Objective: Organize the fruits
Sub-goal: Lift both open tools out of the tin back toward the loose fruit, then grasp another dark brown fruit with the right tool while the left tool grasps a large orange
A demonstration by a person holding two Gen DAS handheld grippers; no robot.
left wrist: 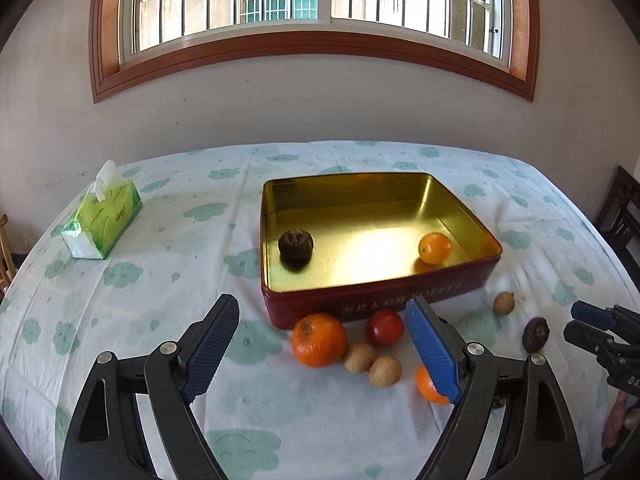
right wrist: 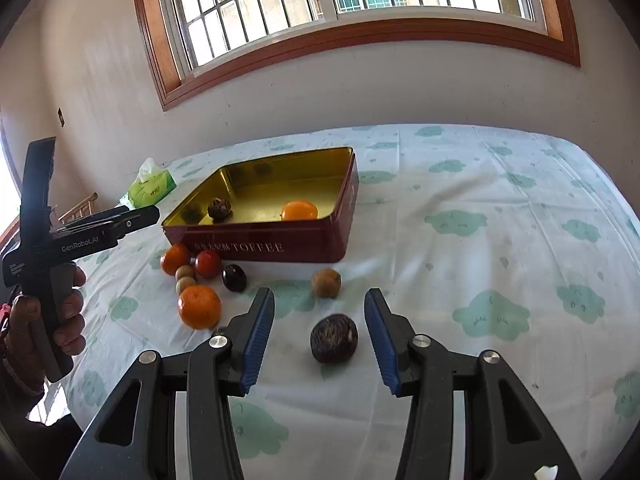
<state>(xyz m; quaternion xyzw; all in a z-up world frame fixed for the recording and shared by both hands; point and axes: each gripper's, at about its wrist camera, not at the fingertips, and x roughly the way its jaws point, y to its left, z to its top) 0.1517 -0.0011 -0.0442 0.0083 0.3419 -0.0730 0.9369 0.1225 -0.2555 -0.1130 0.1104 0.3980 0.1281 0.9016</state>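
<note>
A red tin with a gold inside (left wrist: 460,288) (right wrist: 256,240) stands mid-table and holds a dark wrinkled fruit (left wrist: 296,243) (right wrist: 219,208) and a small orange (left wrist: 435,247) (right wrist: 299,210). In front of it lie a big orange (left wrist: 319,339) (right wrist: 199,306), a red fruit (left wrist: 385,327) (right wrist: 208,263), two tan fruits (left wrist: 372,364) (right wrist: 185,278), another orange (left wrist: 428,386) (right wrist: 175,258) and a dark plum (right wrist: 234,277). My left gripper (left wrist: 322,344) is open above this group. My right gripper (right wrist: 319,332) is open around a dark wrinkled fruit (right wrist: 334,338) (left wrist: 535,334). A tan fruit (right wrist: 326,282) (left wrist: 503,303) lies beyond it.
A green tissue pack (left wrist: 102,220) (right wrist: 151,190) sits at the table's far left. A white cloth with green clouds (left wrist: 160,280) (right wrist: 500,240) covers the table, which ends at a wall under a window. A dark chair (left wrist: 624,216) stands at the right.
</note>
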